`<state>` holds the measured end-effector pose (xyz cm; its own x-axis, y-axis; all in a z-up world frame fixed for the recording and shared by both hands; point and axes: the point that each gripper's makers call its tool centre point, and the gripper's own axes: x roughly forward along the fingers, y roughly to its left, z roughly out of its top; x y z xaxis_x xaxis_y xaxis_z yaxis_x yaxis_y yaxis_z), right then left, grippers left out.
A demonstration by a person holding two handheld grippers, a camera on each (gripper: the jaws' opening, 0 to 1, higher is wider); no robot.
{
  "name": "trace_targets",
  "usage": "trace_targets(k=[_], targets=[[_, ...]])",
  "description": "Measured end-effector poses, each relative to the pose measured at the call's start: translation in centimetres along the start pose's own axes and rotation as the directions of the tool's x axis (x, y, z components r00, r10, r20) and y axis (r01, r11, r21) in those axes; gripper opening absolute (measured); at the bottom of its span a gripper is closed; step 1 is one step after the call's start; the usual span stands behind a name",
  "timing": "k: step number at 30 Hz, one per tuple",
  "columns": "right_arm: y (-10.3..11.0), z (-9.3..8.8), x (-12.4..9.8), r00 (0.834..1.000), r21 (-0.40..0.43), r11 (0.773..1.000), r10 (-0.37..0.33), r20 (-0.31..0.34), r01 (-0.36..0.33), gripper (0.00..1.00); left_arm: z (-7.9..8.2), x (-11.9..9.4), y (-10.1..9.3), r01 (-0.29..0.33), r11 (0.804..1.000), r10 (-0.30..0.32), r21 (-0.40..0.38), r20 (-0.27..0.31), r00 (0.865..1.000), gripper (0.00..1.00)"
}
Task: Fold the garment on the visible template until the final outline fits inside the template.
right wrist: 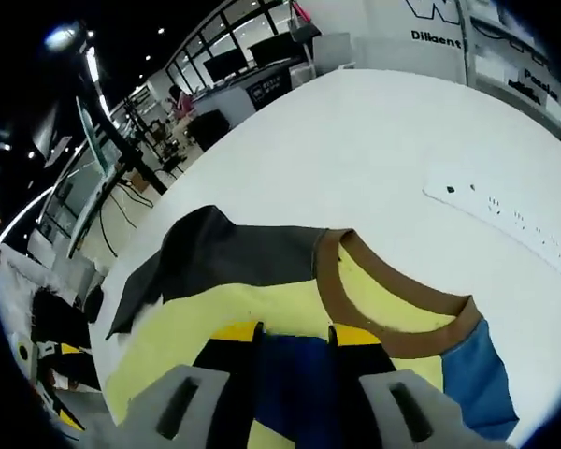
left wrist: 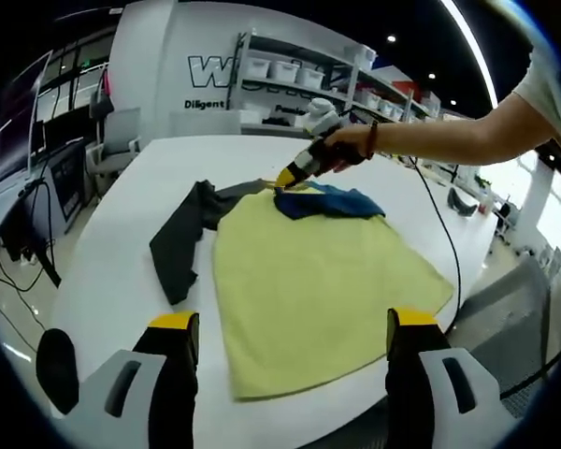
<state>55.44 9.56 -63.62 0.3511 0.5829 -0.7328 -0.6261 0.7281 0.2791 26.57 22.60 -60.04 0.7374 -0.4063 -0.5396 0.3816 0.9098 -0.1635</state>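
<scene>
A yellow shirt (left wrist: 309, 290) lies flat on the white table (left wrist: 122, 281). Its dark grey sleeve (left wrist: 182, 238) spreads out to the left and its blue sleeve (left wrist: 327, 201) is folded over the top of the body. My left gripper (left wrist: 294, 323) hangs open above the shirt's near hem, holding nothing. A person's hand holds my right gripper (left wrist: 288, 178) down at the collar end. In the right gripper view, the right gripper (right wrist: 294, 334) is shut on blue sleeve cloth (right wrist: 294, 383), just below the brown collar (right wrist: 402, 309) and beside the grey sleeve (right wrist: 224, 253).
A white power strip (right wrist: 505, 220) lies on the table beyond the collar, and a black cable (left wrist: 439, 215) runs along the table's right side. Shelves with bins (left wrist: 299, 75) and an office chair (left wrist: 112, 140) stand past the far edge. The table's near edge is close to the hem.
</scene>
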Motion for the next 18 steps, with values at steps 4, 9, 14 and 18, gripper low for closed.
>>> trace_targets(k=[4, 9, 14, 18], targets=[[1.2, 0.2, -0.9, 0.999, -0.087, 0.996, 0.002, 0.041, 0.002, 0.29, 0.0, 0.0, -0.1, 0.003, 1.000, -0.003, 0.004, -0.001, 1.000, 0.83], [2.7, -1.7, -0.9, 1.000, -0.159, 0.987, -0.022, 0.019, 0.025, 0.29, 0.0, 0.0, -0.2, 0.005, 1.000, -0.005, 0.005, 0.002, 1.000, 0.83], [3.9, -3.9, 0.3, 0.999, -0.184, 0.983, -0.027, -0.025, 0.022, 0.28, 0.0, 0.0, -0.2, 0.008, 1.000, -0.008, 0.008, 0.001, 1.000, 0.83], [4.0, -5.1, 0.9, 0.997, -0.165, 0.985, -0.057, -0.052, 0.047, 0.25, 0.1, 0.0, -0.1, 0.006, 1.000, -0.006, 0.009, 0.003, 1.000, 0.83]])
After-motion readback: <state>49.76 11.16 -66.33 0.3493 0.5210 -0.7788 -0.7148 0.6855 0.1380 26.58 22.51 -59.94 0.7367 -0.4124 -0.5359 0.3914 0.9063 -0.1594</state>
